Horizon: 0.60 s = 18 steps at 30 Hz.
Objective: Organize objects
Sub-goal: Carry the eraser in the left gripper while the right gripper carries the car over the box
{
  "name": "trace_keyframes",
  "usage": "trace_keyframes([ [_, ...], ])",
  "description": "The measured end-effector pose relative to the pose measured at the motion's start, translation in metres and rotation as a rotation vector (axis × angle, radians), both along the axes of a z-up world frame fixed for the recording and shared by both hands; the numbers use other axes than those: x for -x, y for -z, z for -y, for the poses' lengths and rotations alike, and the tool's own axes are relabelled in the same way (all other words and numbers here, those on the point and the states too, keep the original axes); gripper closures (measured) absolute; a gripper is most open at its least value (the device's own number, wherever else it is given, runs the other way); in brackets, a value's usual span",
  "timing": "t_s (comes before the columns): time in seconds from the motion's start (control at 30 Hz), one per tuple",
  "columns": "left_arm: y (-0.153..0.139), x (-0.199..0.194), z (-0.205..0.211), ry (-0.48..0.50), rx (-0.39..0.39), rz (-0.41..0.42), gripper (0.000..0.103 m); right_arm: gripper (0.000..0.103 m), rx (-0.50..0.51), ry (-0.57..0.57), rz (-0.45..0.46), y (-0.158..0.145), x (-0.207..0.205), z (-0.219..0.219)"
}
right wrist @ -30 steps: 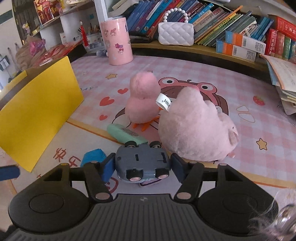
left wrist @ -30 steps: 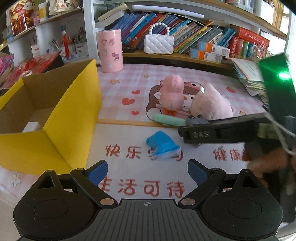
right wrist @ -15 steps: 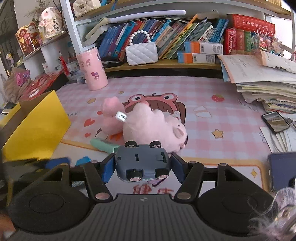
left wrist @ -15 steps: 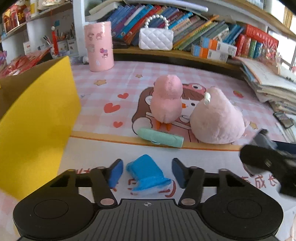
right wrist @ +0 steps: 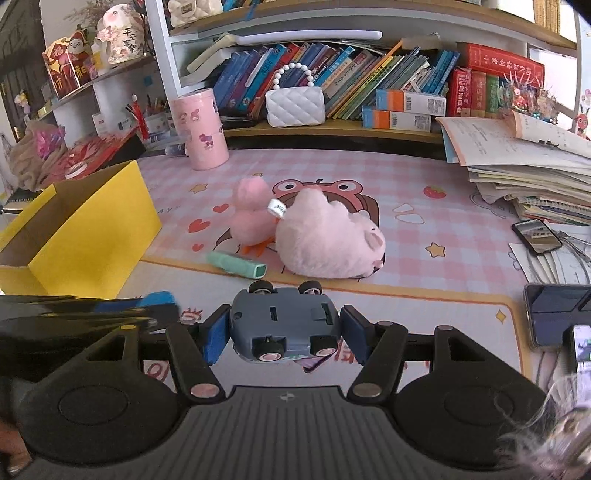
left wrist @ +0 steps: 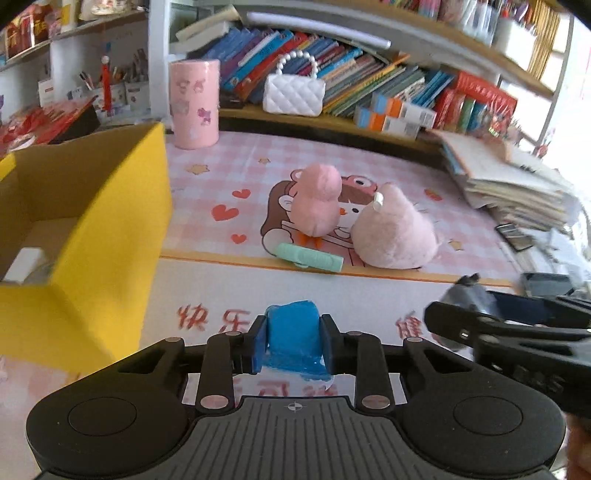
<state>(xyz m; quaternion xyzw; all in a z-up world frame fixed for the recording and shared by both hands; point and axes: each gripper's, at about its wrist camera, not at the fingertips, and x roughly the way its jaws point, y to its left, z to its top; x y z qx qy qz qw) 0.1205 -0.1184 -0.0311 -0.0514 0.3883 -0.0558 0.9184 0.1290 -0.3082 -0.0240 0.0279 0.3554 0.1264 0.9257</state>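
Legible text is limited to the following items.

1. Mat [left wrist: 207,288]: large red Chinese characters are printed along its white front band. In the left wrist view, 快 and 乐 are readable left of the blue toy; the remaining characters are covered or blurred.
2. Figurine [right wrist: 120,35] on the upper left shelf: black characters 平安喜乐 run down its front.
3. Plush tag [right wrist: 277,209]: printing is present but too small to read.
4. Book spines [right wrist: 369,85]: titles are not legible.

Fluffy cloth plush toys [right wrist: 325,240] lie on a smooth printed mat [right wrist: 424,229] beside a matt cardboard box [right wrist: 92,229].
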Motion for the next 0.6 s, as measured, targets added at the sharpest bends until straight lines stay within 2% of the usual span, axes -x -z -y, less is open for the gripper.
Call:
trace_keyframes([
  [0.33,-0.013,0.051,-0.050,-0.024,0.047,0.025,0.075,0.042,0.016,0.011,-0.013,-0.005,0.038,-0.041],
  [0.6,-0.017,0.088,-0.101,-0.028,0.053,0.049,0.075,0.042,0.040,-0.031,-0.021,-0.011,0.075,-0.100],
])
